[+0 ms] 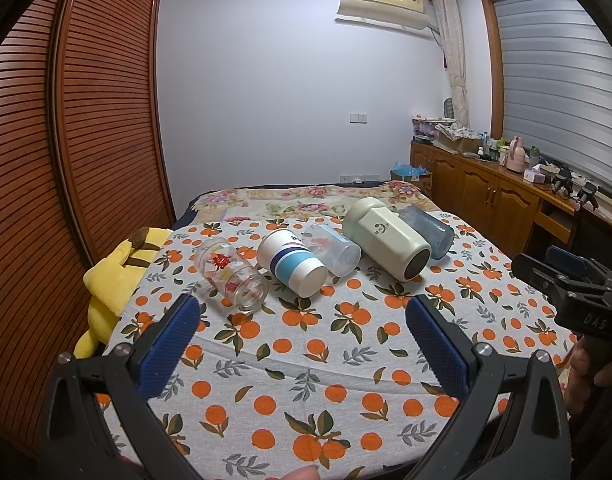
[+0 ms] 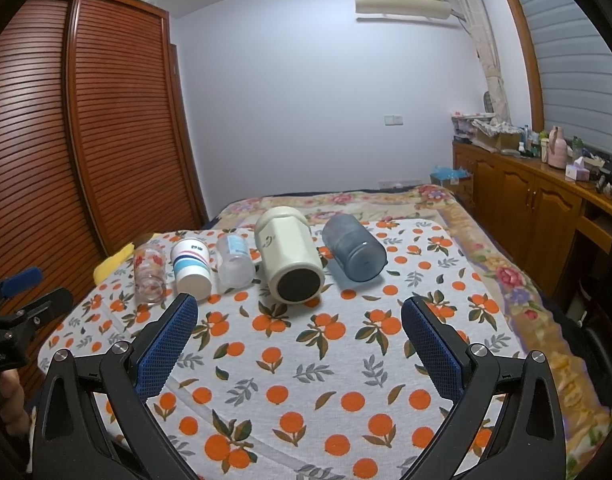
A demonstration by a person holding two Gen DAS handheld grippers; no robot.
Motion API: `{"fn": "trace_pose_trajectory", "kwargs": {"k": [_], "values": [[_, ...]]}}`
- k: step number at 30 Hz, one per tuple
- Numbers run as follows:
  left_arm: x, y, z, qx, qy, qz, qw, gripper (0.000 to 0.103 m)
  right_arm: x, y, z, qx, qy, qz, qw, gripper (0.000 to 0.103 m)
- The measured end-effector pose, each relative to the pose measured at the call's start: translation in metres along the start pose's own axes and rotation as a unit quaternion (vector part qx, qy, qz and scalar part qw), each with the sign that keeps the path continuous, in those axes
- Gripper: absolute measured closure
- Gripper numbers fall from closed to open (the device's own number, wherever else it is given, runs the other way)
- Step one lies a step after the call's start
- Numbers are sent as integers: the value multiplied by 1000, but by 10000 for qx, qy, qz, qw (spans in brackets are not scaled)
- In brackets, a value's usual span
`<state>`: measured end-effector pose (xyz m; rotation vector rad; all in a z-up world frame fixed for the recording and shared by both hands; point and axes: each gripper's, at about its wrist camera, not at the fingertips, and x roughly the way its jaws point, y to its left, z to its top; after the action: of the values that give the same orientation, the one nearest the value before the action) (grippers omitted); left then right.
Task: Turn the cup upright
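Right now both claws, left claw (image 1: pixel 302 312) & right claw (image 2: pixel 298 314), are wide w/ nothing held, five cups lie sideways on the bed cloth (image 2: pixel 306 360), and the cream cup (image 2: pixel 288 256) could roll off if bumped.

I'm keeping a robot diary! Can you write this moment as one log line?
stage: start | left gripper: jaws open, empty | right gripper: jaws open, empty | five cups: on sides, orange-print cloth | uprighted: none

Even indoor light, sharp, fisheye-bent edges
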<state>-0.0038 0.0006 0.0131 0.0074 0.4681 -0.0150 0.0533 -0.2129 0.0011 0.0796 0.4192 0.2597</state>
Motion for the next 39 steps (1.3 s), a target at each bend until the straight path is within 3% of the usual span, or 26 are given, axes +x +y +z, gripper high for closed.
{"fn": "trace_pose_trajectory", "kwargs": {"k": [35,39], "values": [[-4,3,1,-103,-48,-33,9999,0,2,3,-2,-15,22,8,10000,0],[-3,5,-1,-119,-41,-206,9997,0,4,5,-3,-27,47,19,10000,0]]}}
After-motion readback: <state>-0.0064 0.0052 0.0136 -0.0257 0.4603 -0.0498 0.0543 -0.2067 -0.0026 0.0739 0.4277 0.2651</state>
